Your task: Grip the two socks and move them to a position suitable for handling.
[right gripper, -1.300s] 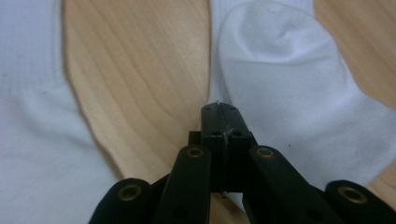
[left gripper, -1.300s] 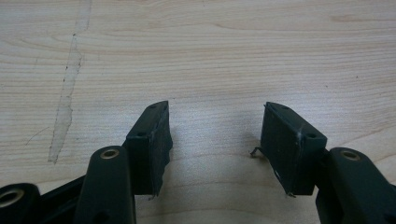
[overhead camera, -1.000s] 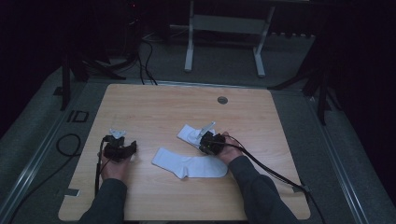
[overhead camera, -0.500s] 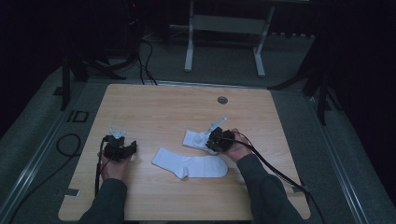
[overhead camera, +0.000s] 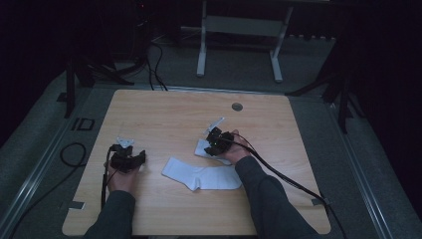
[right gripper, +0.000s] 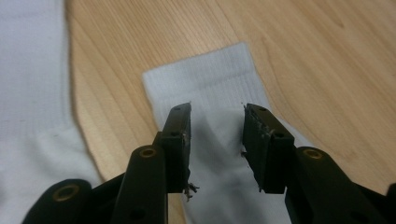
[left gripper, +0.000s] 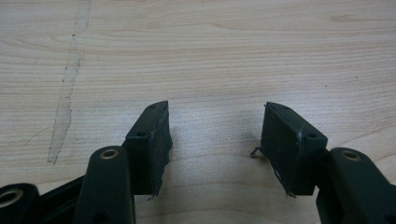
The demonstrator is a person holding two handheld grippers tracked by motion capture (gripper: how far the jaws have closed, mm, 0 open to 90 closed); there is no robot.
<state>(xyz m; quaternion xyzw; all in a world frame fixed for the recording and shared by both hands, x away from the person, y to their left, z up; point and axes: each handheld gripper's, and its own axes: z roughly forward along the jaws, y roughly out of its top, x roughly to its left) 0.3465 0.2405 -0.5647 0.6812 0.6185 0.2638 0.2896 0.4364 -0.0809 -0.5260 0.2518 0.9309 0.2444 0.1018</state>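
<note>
**Operator:** Where are the work items, and what condition are they in?

**Technician:** Two white socks lie on the wooden table (overhead camera: 164, 114). The near sock (overhead camera: 201, 175) lies flat and spread out between the two hands. The far sock (right gripper: 219, 93) lies directly under the right gripper (right gripper: 215, 122), with its ribbed cuff pointing away from the jaws in the right gripper view.

**Operator:** Gripper status?

**Technician:** The right gripper's jaws have just been opening. They stand parted, with the far sock's fabric below the gap and neither pad pressing on it. The left gripper (left gripper: 215, 133) rests with its jaws apart over bare wood and holds nothing.

**Operator:** Handling characteristics of the sock?

**Technician:** Judged from its appearance: light, soft knit fabric with no stiffness. It will drape and fold when lifted and will not keep its shape. It is not fragile and not slippery against the pads. A shallow bite may catch the top layer alone, so the sock could open or sag.

**Operator:** Recommended point of hold?

**Technician:** The ribbed cuff. It is the thickest band, has a straight edge and gives the pads both layers to close on. For a flat carry, a second hold at the toe end would limit drooping.
</note>
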